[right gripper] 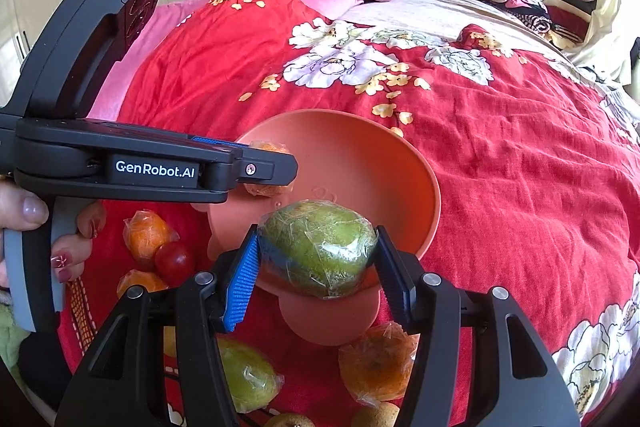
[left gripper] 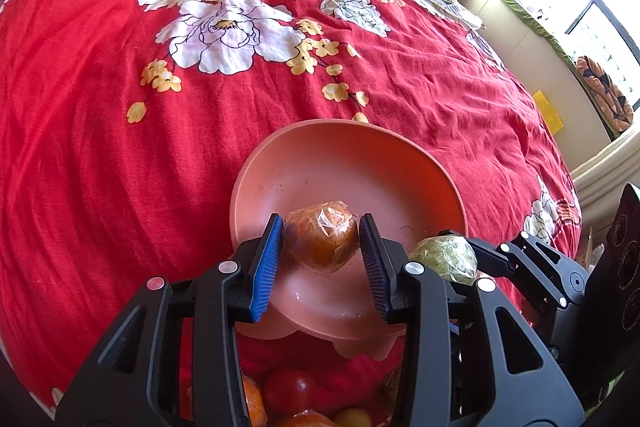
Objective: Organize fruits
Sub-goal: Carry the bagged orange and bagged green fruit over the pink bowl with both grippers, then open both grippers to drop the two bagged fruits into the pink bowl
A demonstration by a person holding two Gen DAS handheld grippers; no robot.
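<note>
the left gripper holds a wrapped orange fruit between its blue pads, both pads pressed to its sides, over the pink bowl. whether the fruit touches the bowl's floor cannot be told. in the right wrist view the same gripper reaches in from the left edge of the frame, and only slivers of its orange fruit show above and below the finger.

the right gripper is clamped on a wrapped green fruit, pads tight on both ends, at the near rim of the bowl. from the left wrist view that green fruit sits just beside the left gripper's right finger, at the bowl's right near edge.

the bowl stands on the red floral bedspread, near the bed's near edge, with its far rim higher in the frame than its near rim.

more fruit lies on the bedspread at the near edge, before the bowl: a wrapped orange touching a red tomato, a wrapped yellow-green fruit, another wrapped orange, and two brown round fruits partly cut off at the bottom of the frame.

a hand with painted nails grips the left gripper's handle.
</note>
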